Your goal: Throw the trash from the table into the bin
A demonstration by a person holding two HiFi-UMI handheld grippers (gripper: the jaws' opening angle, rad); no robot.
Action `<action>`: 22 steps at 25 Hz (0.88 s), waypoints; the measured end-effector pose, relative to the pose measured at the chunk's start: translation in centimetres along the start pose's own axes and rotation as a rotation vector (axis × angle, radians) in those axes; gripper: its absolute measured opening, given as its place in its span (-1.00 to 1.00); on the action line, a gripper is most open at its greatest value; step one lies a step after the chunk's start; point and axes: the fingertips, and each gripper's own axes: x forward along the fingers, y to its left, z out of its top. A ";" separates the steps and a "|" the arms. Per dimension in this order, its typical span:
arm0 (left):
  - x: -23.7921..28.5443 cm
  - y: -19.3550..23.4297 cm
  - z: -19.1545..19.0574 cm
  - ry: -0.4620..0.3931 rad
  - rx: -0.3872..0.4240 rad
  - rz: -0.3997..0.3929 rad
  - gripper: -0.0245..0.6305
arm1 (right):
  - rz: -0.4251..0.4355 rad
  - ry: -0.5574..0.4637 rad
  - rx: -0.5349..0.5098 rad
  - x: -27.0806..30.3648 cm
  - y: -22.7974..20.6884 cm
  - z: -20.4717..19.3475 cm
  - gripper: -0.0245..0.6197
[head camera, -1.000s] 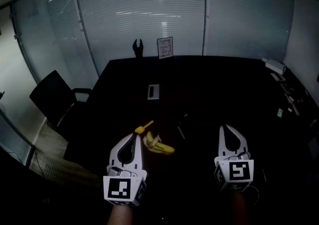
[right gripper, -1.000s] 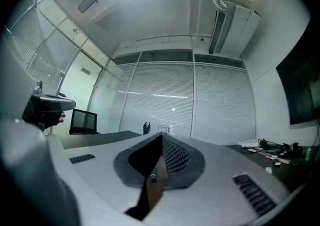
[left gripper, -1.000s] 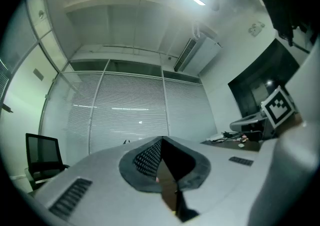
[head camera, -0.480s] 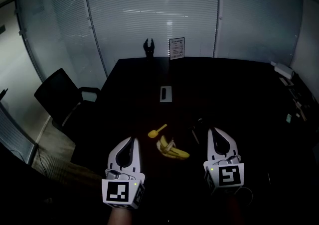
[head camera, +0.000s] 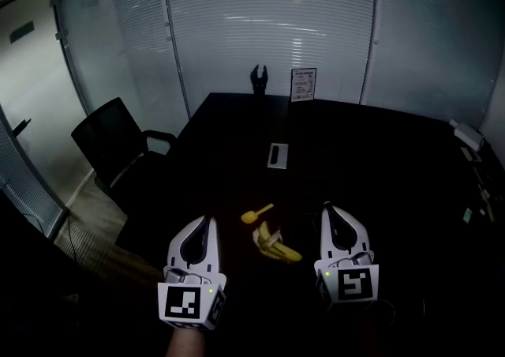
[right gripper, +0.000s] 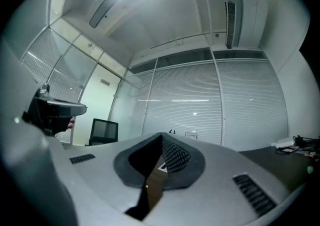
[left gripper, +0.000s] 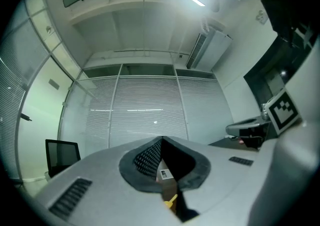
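Both the left gripper (head camera: 207,223) and right gripper (head camera: 328,210) were held closed and empty beside the banana peel (head camera: 276,243), apparently poised for pickup.

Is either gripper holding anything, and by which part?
Nothing. Left gripper and right gripper are shut, empty; the banana peel lies on the table.

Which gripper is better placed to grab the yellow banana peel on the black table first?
Right, probably. The right gripper sits closer beside the yellow banana peel than the left gripper does. Both have shut jaws and would need to open first.
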 end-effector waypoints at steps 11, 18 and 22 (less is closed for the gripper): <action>4.2 7.1 -2.7 0.036 0.001 -0.138 -0.93 | -0.147 0.028 0.029 4.4 3.8 -1.3 -0.91; 6.3 9.5 -4.7 0.047 -0.033 -0.194 -0.93 | -0.204 0.074 0.029 6.2 5.6 -3.3 -0.91; 7.5 9.3 -5.5 0.053 -0.037 -0.225 -0.93 | -0.185 0.138 0.038 6.9 5.6 -5.2 -0.91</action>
